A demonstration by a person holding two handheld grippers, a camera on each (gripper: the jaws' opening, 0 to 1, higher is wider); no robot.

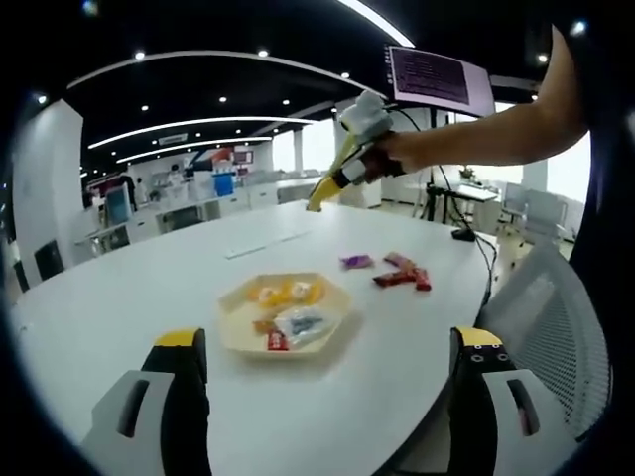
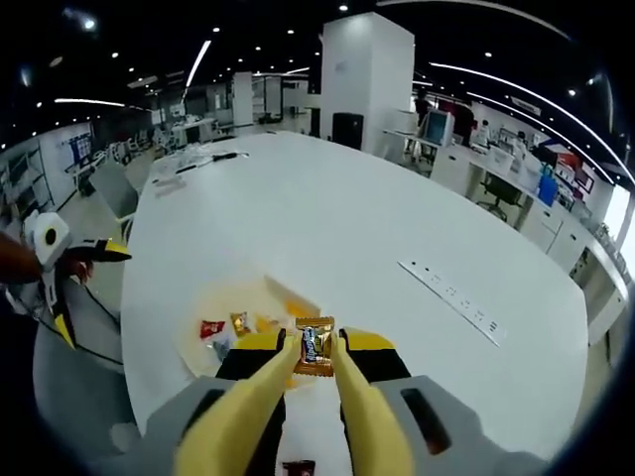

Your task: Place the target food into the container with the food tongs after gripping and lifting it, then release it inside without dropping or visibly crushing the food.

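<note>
A tan, shallow, several-sided container [image 1: 235, 327] sits on the white table [image 1: 139, 288] with several wrapped snacks in it. My left gripper [image 1: 329, 369] stands wide open and empty in front of it. A hand holds my right gripper [image 1: 349, 159] high above the far side of the table, with yellow tongs on its jaws. In the right gripper view the yellow tongs [image 2: 316, 349] are closed on a brown-and-gold candy packet [image 2: 316, 347], held in the air above the container [image 2: 208, 297]. My left gripper [image 2: 64, 260] shows at the left edge.
Loose snacks lie beyond the container: a purple one [image 1: 355, 261] and red ones [image 1: 399, 277]. Another packet [image 2: 298, 466] lies under the tongs. A power strip [image 2: 451, 296] runs along the table. A mesh chair [image 1: 556, 317] stands at the table's edge and a monitor [image 1: 439, 77] behind.
</note>
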